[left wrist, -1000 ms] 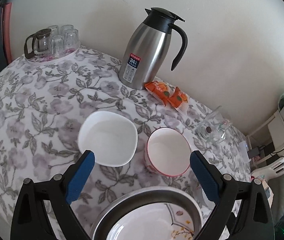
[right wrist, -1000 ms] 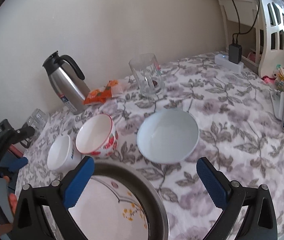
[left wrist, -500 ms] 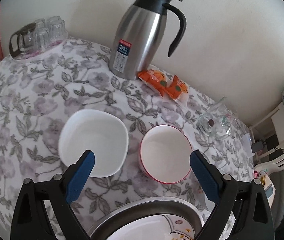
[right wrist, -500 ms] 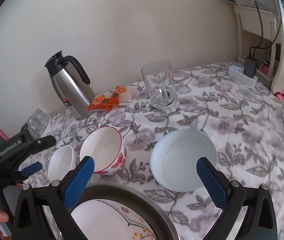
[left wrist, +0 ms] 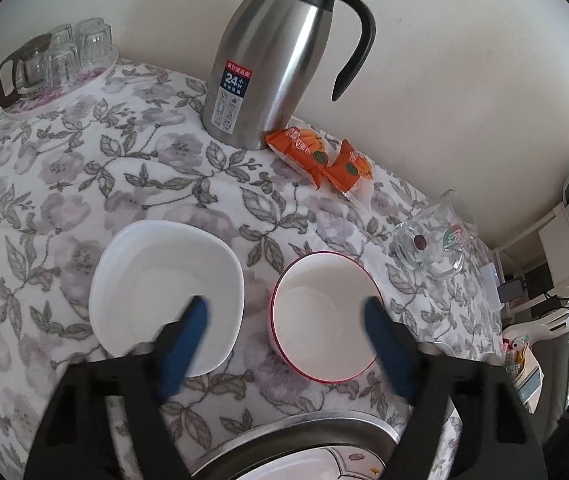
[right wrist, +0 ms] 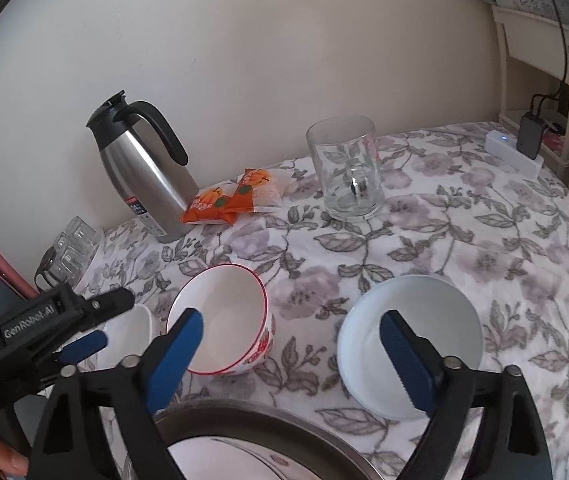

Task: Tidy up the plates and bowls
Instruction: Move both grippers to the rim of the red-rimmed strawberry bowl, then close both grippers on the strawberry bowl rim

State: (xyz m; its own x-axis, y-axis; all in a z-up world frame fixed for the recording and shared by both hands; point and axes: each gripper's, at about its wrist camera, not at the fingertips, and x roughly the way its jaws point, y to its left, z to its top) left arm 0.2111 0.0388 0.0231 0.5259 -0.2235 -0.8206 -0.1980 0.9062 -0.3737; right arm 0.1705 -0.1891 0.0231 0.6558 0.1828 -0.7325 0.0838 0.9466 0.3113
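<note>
**Lining up two sets of tongs over three bowls**

Hovering low over the tabletop (left wrist: 36,184), both sets of tongs are spread wide and gripping nothing.

The left tongs (left wrist: 284,320) straddle a gap: one blue tip sits over the near edge of the squarish white bowl (left wrist: 156,280), the other over the right rim of the red-rimmed bowl (left wrist: 324,316). So neither bowl is actually centred between the tips. From the right camera, the left tongs (right wrist: 84,344) show up beside that white bowl (right wrist: 132,332), which makes the white one their nearer pick, I reckon.

The right tongs (right wrist: 292,328) have the same issue. The red-rimmed bowl (right wrist: 224,316) lies off to their left, partly behind the left tip, and the pale round bowl (right wrist: 408,340) lies to their right, under the right tip. That pale bowl isn't clearly visible in the left camera at all, so it's the right hand's job, going by position.

All three bowls are upright and apart from each other, in a rough row. Nearest the person there's a metal basin (right wrist: 252,420) holding a flowered plate (left wrist: 316,464), likely where things get stacked.

Whichever bowl goes first, the tongs need a sideways shift so one tip drops inside the rim and the other outside.
</note>
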